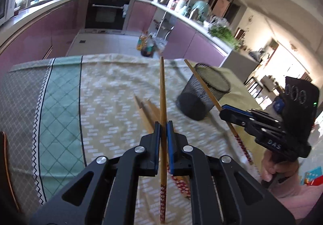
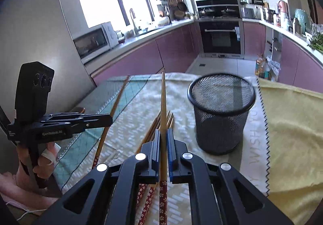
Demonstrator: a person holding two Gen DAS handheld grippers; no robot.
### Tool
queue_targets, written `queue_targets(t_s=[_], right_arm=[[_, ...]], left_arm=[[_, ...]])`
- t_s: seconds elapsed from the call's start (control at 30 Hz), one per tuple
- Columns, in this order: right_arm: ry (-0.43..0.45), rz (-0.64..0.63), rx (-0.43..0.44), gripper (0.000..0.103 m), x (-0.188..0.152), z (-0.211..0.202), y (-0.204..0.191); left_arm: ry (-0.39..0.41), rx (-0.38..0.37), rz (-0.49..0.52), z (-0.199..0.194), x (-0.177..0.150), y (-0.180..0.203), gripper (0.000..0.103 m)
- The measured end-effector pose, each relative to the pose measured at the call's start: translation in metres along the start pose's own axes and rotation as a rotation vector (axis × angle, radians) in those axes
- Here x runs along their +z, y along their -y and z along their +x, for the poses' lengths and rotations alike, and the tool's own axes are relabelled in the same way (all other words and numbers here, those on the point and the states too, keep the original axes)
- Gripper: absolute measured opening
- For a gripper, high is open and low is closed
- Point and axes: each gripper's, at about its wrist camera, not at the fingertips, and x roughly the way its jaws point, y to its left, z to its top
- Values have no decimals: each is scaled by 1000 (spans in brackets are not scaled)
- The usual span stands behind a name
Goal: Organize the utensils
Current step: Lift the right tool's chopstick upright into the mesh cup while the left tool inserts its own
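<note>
My left gripper (image 1: 163, 127) is shut on a wooden chopstick (image 1: 162, 91) with a red patterned end, held above the table and pointing away. My right gripper (image 2: 163, 134) is shut on another such chopstick (image 2: 163, 102). Each gripper also shows in the other view: the right one (image 1: 223, 108) with its chopstick (image 1: 203, 85) next to the cup, the left one (image 2: 110, 120) with its chopstick (image 2: 117, 102). A black mesh cup (image 2: 221, 112) stands upright on the cloth; it also shows in the left wrist view (image 1: 202, 92). Several more chopsticks (image 2: 155, 130) lie on the cloth under the grippers.
The table carries a patterned tablecloth (image 1: 113, 91) with a green band (image 1: 58, 108) and a yellow cloth (image 2: 292, 124) at the right. Behind the far table edge are the kitchen floor, purple cabinets (image 2: 141, 57) and an oven (image 2: 221, 37).
</note>
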Motion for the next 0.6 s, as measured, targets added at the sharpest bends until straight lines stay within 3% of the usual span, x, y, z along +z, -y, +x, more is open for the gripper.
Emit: queue_targets(t_s=[0.13, 0.33, 0.6], right_arm=[[68, 38, 30, 6, 9, -16, 9], [125, 34, 49, 6, 18, -26, 15], [223, -8, 27, 6, 39, -47, 15]], left_arm=[[54, -87, 0, -25, 13, 10, 7], [130, -157, 19, -52, 34, 26, 7], [193, -184, 73, -55, 70, 52, 7]])
